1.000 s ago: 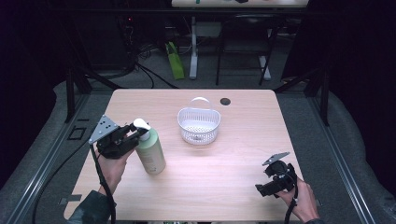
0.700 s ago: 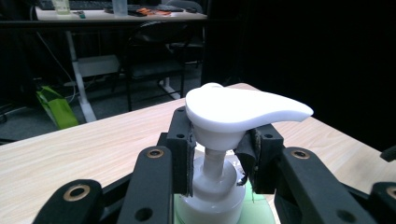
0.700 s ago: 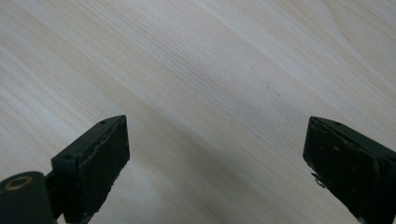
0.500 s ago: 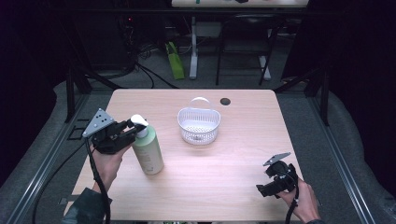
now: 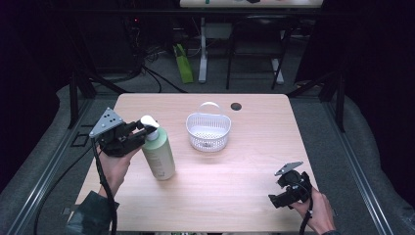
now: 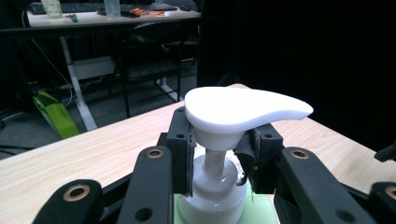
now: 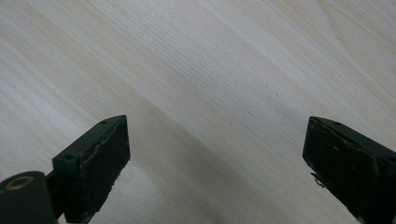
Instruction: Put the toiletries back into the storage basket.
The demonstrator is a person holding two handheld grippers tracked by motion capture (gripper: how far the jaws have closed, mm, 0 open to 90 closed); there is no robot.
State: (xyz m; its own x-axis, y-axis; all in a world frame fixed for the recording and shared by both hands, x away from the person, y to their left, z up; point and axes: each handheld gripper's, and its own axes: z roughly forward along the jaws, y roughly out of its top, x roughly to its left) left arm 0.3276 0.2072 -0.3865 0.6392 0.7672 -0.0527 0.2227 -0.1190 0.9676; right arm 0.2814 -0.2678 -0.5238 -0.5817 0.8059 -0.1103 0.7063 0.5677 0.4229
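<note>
I take the white mesh basket (image 5: pixel 208 131) at mid-table as my reference and work outward from the near edge.

Nearest me, right of the basket and well apart from it, my right gripper (image 5: pixel 289 188) sits low over the wooden table (image 5: pixel 244 196) near its front edge. In the right gripper view its jaws stand wide apart with bare wood grain between them, holding nothing. I log it as open.

Next, left of the basket and slightly nearer than it, the pale green pump bottle (image 5: pixel 157 152) stands upright on the table, close to the basket but not touching. My left gripper (image 5: pixel 142 131) meets it from the side away from the basket. In the left gripper view the jaws are closed around the narrow white neck, pads (image 6: pixel 186 158) pressing on both sides just under the white pump head (image 6: pixel 243 108), whose spout points to that view's right. I log it as gripping the bottle by the neck.

Beyond the basket, a small dark round spot (image 5: pixel 236 105) marks the table near its far edge. Farther still, on the floor, a green object (image 5: pixel 184 69) leans by the legs of another desk (image 5: pixel 203 49).
</note>
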